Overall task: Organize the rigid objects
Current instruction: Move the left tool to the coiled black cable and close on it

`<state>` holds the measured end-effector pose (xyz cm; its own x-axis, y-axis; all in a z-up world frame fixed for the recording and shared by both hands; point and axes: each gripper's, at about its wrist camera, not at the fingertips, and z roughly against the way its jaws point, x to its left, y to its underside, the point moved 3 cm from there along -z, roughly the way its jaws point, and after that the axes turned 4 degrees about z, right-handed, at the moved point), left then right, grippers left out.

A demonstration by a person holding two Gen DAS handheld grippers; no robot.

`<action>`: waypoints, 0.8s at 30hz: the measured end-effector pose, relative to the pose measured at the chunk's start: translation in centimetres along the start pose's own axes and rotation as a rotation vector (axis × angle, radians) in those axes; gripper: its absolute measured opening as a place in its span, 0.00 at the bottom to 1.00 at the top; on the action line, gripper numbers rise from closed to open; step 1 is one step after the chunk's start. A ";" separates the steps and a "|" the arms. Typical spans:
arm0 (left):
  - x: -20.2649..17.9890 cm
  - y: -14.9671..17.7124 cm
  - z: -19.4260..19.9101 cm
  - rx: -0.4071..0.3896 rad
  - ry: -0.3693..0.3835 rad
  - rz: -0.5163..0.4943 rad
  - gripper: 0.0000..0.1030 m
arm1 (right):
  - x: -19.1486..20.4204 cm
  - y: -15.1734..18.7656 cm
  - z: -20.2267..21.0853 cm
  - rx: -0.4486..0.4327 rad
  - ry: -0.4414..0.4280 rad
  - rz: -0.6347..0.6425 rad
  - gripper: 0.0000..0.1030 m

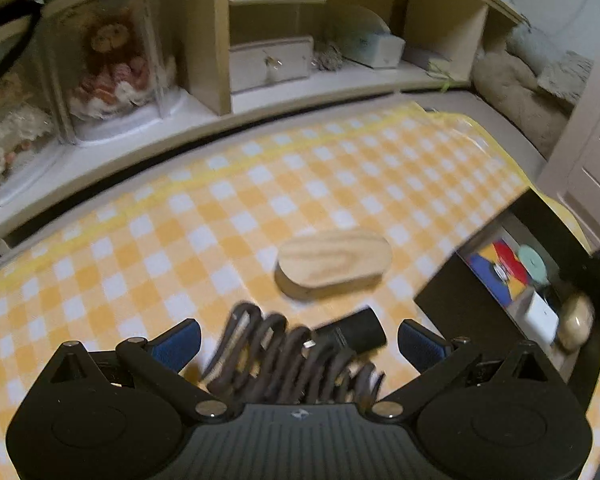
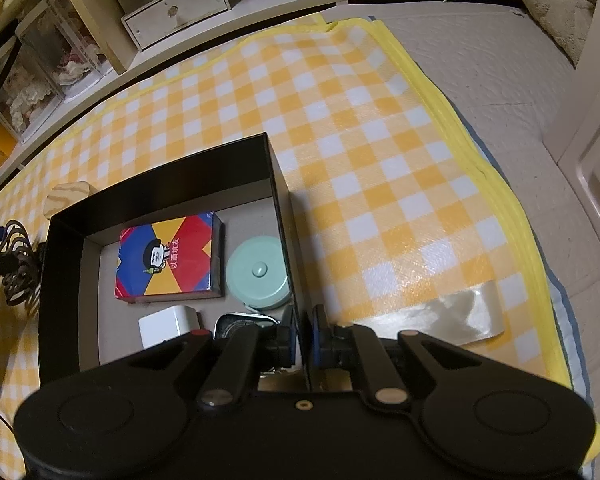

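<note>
Sorting half done: card box (image 2: 168,258), green tin (image 2: 258,272), charger (image 2: 166,326) boxed; right gripper (image 2: 300,336) clenched on box wall (image 2: 278,184), left gripper (image 1: 300,340) released over hair claw (image 1: 284,360); wooden block (image 1: 334,262) at 12 o'clock remains.

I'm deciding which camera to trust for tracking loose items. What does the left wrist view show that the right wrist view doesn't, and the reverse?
Only the left wrist view: the open left gripper over a dark wavy hair claw, and a black cylinder lying beside it.

Only the right wrist view: the right gripper shut on the black box's wall, and a dark tin inside the box.

Both: the box, the colourful card pack, mint round case, white charger, wooden oval block, checked mat. In the right view the claw shows only at the left edge.
</note>
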<state>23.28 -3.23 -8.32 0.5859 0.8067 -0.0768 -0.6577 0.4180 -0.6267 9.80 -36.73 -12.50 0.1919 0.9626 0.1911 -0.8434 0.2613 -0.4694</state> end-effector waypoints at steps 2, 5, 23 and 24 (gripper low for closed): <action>-0.3 0.3 -0.2 0.019 -0.007 -0.028 1.00 | 0.0 0.0 0.0 0.002 0.001 0.001 0.08; -1.1 1.0 -0.2 0.035 -0.011 -0.096 1.00 | -0.1 -0.1 0.0 0.003 0.000 0.000 0.08; -1.9 1.1 0.7 0.018 -0.191 -0.026 0.86 | -0.3 0.1 -0.3 0.012 0.000 0.001 0.08; -1.9 0.8 1.3 -0.004 -0.195 -0.010 0.86 | -0.3 0.1 -0.3 0.012 0.000 0.001 0.08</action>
<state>21.03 -3.87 -7.65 0.4893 0.8684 0.0805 -0.6501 0.4247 -0.6301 9.78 -36.94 -12.85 0.1912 0.9628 0.1909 -0.8497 0.2597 -0.4588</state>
